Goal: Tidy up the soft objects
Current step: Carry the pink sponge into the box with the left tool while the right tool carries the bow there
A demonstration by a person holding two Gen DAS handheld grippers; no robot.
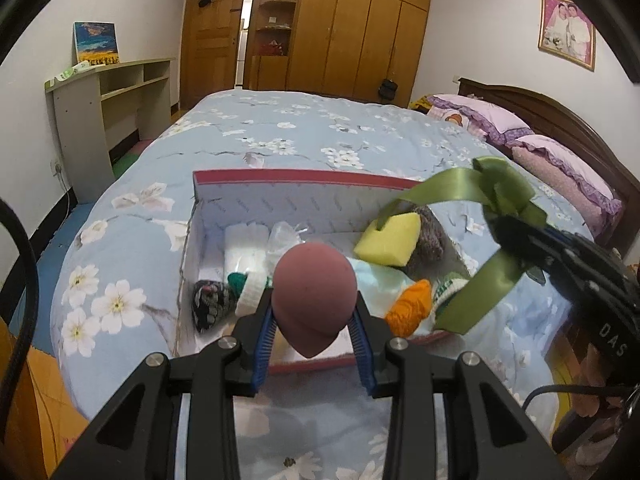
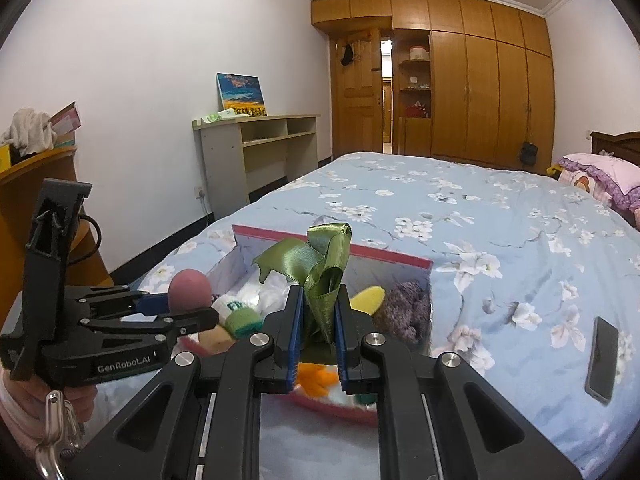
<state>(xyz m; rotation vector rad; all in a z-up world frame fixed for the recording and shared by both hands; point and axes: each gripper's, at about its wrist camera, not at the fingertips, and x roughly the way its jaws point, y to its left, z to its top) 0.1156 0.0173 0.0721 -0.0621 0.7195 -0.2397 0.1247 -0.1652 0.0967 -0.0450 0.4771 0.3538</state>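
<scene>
A white box with a red rim [image 1: 304, 176] [image 2: 384, 255] lies open on the bed. Inside it are a yellow sponge [image 1: 388, 240] [image 2: 366, 298], a purple knitted piece [image 1: 432, 236] [image 2: 406, 312], an orange knitted piece [image 1: 410, 308], white cloths [image 1: 244, 248] and a dark patterned pouch [image 1: 210, 304]. My left gripper [image 1: 314, 314] [image 2: 192, 308] is shut on a mauve egg-shaped sponge [image 1: 314, 292] [image 2: 189, 286], held above the box's near edge. My right gripper [image 2: 318, 312] [image 1: 516, 236] is shut on a green satin ribbon [image 2: 320, 268] [image 1: 476, 192], which hangs over the box's right side.
The bed's blue floral quilt [image 1: 300, 128] [image 2: 480, 208] spreads around the box. A black phone [image 2: 602, 360] lies on the quilt to the right. Pink pillows [image 1: 560, 160] line the headboard. A grey desk [image 1: 104, 96] stands by the left wall, wardrobes [image 1: 360, 32] behind.
</scene>
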